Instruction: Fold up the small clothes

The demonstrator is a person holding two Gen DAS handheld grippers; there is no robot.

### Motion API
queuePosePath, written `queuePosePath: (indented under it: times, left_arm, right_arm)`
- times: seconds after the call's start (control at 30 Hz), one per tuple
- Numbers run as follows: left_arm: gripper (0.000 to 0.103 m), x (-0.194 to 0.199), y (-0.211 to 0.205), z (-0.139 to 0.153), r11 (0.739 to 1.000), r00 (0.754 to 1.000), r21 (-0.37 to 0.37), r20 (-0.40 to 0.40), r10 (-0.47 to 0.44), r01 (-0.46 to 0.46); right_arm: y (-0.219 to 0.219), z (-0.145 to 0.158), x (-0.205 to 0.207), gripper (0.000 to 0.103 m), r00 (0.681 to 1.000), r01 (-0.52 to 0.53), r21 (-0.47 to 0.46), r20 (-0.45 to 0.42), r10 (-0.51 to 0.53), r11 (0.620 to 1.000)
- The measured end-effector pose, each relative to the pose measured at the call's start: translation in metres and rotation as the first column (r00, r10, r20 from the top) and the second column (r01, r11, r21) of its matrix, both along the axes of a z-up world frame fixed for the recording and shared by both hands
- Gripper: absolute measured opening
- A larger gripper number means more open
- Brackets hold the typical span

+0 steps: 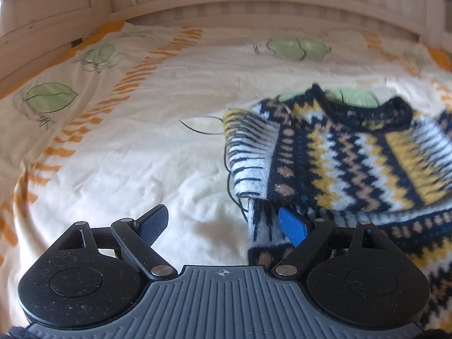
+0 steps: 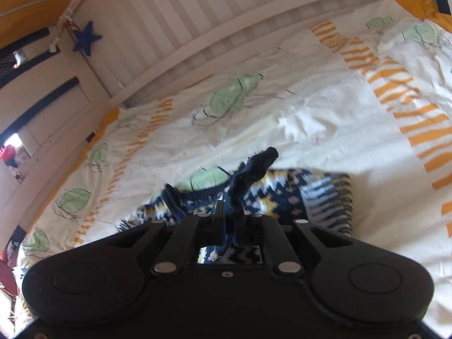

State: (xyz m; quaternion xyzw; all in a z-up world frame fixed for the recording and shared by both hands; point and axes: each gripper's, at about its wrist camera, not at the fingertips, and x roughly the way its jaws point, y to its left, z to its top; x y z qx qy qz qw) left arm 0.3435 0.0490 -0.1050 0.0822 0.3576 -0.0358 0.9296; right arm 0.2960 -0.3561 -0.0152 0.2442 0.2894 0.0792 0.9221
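Observation:
A small knitted sweater (image 1: 353, 163) with navy, yellow, white and tan zigzag bands is lifted off the bed on the right of the left wrist view, its short sleeve (image 1: 251, 155) hanging at its left edge. My left gripper (image 1: 223, 223) is open and low over the sheet, its right finger (image 1: 292, 226) just under the sweater's hanging edge. In the right wrist view my right gripper (image 2: 230, 212) is shut on the sweater's navy collar (image 2: 254, 169), which bunches up above the fingers. The rest of the sweater (image 2: 296, 195) droops beyond.
The bed sheet (image 1: 135, 152) is cream with green leaf prints and orange stripes. A white slatted bed rail (image 1: 254, 2) runs along the far side. A blue felt star (image 2: 86, 38) hangs on the post at the left.

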Motion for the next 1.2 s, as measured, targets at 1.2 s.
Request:
queuePosePath:
  times: [1.2]
  left_arm:
    - [0.085,0.015,-0.004,0.003,0.997,0.995,0.037,0.076,0.072,-0.075]
  right_arm:
    - [-0.029,-0.094,-0.011,0.018,0.979,0.059,0.042,-0.197,-0.050,0.997]
